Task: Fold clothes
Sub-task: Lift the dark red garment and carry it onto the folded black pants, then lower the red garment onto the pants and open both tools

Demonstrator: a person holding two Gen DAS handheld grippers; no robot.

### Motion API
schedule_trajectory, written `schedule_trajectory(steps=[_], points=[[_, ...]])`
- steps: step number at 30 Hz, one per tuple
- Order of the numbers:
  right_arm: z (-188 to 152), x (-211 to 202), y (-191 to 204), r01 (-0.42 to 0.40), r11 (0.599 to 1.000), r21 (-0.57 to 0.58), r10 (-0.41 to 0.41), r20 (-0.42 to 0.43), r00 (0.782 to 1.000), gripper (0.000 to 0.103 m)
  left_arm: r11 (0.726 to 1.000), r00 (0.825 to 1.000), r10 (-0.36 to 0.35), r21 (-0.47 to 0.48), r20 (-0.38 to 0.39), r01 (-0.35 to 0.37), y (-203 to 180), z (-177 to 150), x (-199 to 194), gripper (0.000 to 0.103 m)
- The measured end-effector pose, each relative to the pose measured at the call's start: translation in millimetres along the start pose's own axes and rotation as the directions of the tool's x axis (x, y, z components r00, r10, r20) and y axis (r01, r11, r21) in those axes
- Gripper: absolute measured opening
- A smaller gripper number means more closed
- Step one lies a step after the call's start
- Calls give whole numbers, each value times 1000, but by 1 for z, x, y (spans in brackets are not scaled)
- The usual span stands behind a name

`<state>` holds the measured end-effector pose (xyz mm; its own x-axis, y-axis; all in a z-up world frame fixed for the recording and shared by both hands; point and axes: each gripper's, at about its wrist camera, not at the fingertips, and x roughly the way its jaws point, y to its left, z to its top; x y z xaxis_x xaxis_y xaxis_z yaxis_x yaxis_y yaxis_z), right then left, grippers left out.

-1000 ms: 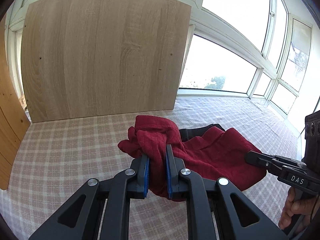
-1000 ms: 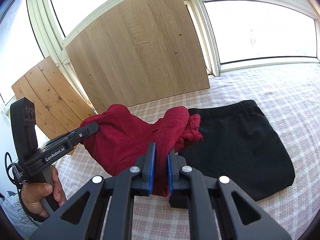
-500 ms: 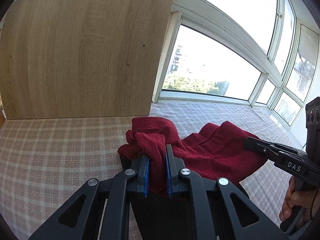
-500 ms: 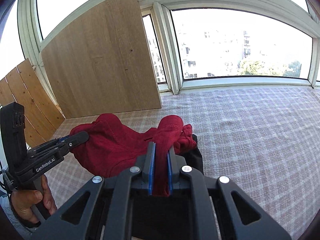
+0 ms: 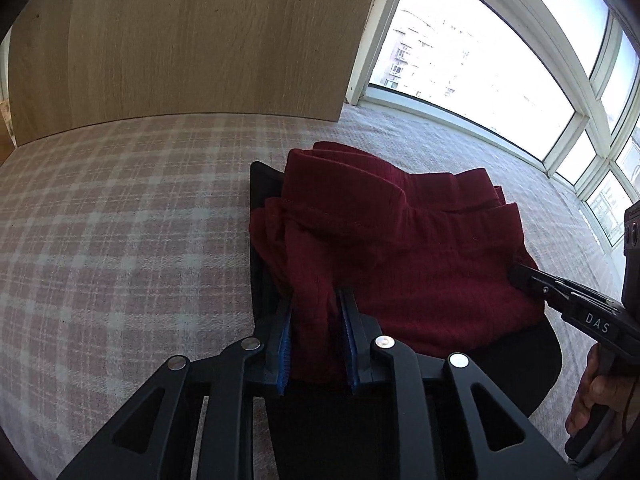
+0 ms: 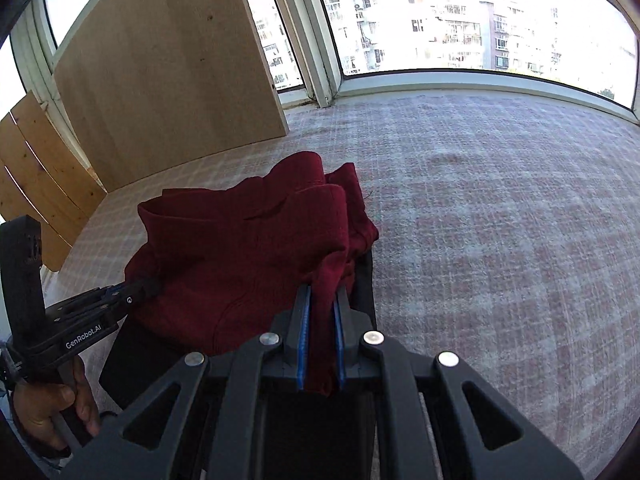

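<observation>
Left wrist view is showing the left gripper (image 5: 316, 304) with its jaws just having been opening, red cloth (image 5: 384, 248) sitting between the blue pads (image 5: 285, 340) but looking loose now, not pinched. Right wrist view has the right gripper (image 6: 320, 300) clamping down tight on a fold of the same cloth. Red cloth is lying bunched on top of black shorts (image 5: 520, 368), on the plaid bedcover (image 5: 120, 240), near the wooden board (image 5: 192, 40).
</observation>
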<state>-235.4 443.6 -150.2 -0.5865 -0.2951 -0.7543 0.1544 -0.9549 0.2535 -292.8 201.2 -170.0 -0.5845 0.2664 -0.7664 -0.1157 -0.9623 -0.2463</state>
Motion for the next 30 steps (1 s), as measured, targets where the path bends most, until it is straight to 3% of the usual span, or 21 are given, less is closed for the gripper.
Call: schedule_trajectory(steps=[5,9,12,14,18,20,23,27,30], points=[[-5,-12,-3,1,1000,28,-1,4,1000,21,997,999,46,-57,-1,-46,11,2,-15,54],[3,-45,1,11,1000,28,-13,92,996,34,993,995,72,-101,76,-64,29,10,-44,56],[20,-47,13,-65,998,-15,66,100,993,41,994,993,16,-112,117,-3,26,28,-50,58],[33,-29,24,-122,991,-60,125,42,991,41,994,991,-33,-99,133,46,17,43,-43,63],[54,23,30,-152,984,-92,146,-67,987,41,1000,993,7,-11,117,-6,-12,62,-1,64],[63,38,23,-186,980,-72,180,-81,980,41,999,998,40,-13,56,-39,-12,67,28,62],[69,49,10,-214,977,-23,212,-66,975,38,996,997,59,-72,58,-55,5,70,40,64],[66,59,-3,-209,978,17,210,-47,977,19,994,996,70,-91,51,-65,20,70,50,69],[67,53,-1,-196,980,26,198,-48,979,17,995,995,82,-56,62,-78,17,71,48,71]])
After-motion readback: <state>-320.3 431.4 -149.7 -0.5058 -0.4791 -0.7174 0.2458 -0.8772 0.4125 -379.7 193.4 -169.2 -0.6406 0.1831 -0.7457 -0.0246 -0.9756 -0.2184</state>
